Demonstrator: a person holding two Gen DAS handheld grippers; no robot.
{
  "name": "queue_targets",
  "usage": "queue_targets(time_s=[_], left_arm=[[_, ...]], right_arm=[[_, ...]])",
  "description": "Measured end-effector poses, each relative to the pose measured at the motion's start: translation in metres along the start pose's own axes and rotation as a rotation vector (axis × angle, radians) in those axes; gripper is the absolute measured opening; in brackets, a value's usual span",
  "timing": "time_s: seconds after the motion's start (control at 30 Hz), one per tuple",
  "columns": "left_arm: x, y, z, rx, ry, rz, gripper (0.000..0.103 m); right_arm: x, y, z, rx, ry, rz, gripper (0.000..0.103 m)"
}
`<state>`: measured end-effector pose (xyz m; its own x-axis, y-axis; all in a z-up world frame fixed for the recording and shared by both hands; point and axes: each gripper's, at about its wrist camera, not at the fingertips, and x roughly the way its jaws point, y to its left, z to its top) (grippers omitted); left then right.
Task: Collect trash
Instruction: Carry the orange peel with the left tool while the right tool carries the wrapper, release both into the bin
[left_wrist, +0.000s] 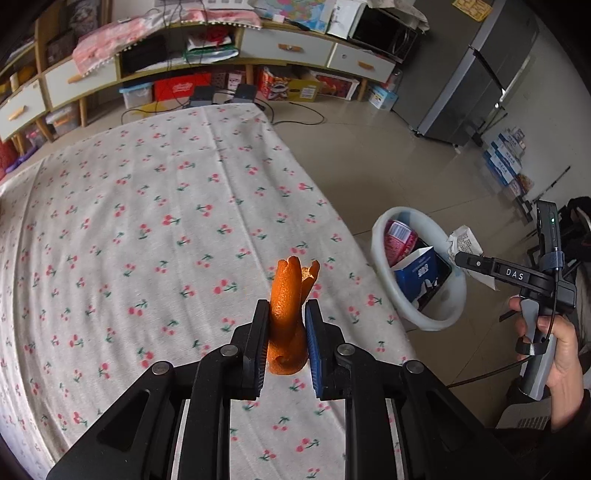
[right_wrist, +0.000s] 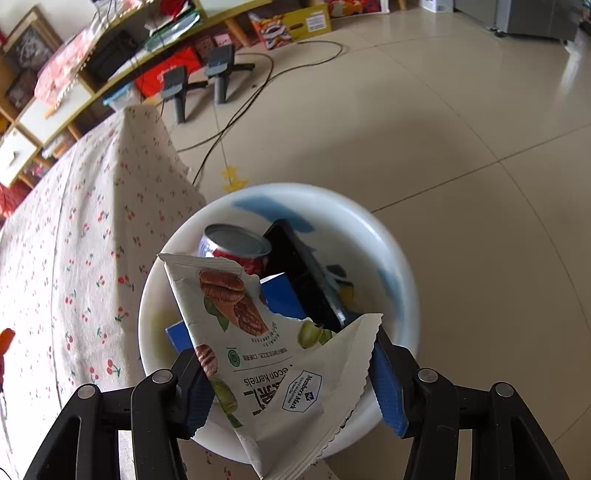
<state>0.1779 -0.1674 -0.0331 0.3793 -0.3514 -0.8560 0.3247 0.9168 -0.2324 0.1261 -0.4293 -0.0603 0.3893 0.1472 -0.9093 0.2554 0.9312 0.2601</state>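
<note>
left claw (left_wrist: 286, 325) – clenched on orange peel (left_wrist: 287, 306) | right claw (right_wrist: 291, 380) – released, wrapper (right_wrist: 266, 354) between, over bin (right_wrist: 399, 258)

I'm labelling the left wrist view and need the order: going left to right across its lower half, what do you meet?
Cherry-print tablecloth → orange peel clamped in the left gripper → white trash bin on the floor → right gripper with a wrapper at its tip → the hand gripping it.
</note>
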Motion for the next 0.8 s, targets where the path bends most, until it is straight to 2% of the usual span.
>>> queue_targets(time_s=[0.27,0.33,0.37,0.43,0.47,0.63,0.8], left_arm=[[0.06,-0.072,0.026,0.065,0.055,-0.09,0.02],[0.07,-0.082,0.03,0.068,0.062,-0.101,0.02],[0.073,-0.087,0.032,0.073,0.063,-0.104,0.02],[0.079,-0.093,0.034,0.081,0.066,-0.107,0.02],[0.082,-0.094,0.035,0.085,0.067,-0.106,0.02],[0.094,-0.101,0.041,0.096,0.074,-0.131,0.02],[0.1,-0.111,0.046,0.127,0.059,-0.166,0.02]], right_arm=[[0.006,-0.02,-0.006,0.071,0.039,0.092,0.065],[0.0,-0.022,-0.003,0.082,0.022,0.11,0.066],[-0.002,-0.023,-0.001,0.094,0.011,0.126,0.069],[-0.006,-0.029,0.001,0.13,-0.01,0.16,0.091],[-0.006,-0.032,0.001,0.148,-0.017,0.173,0.094],[-0.003,-0.043,0.009,0.232,-0.002,0.245,0.094],[-0.011,-0.048,0.013,0.27,-0.021,0.242,0.094]])
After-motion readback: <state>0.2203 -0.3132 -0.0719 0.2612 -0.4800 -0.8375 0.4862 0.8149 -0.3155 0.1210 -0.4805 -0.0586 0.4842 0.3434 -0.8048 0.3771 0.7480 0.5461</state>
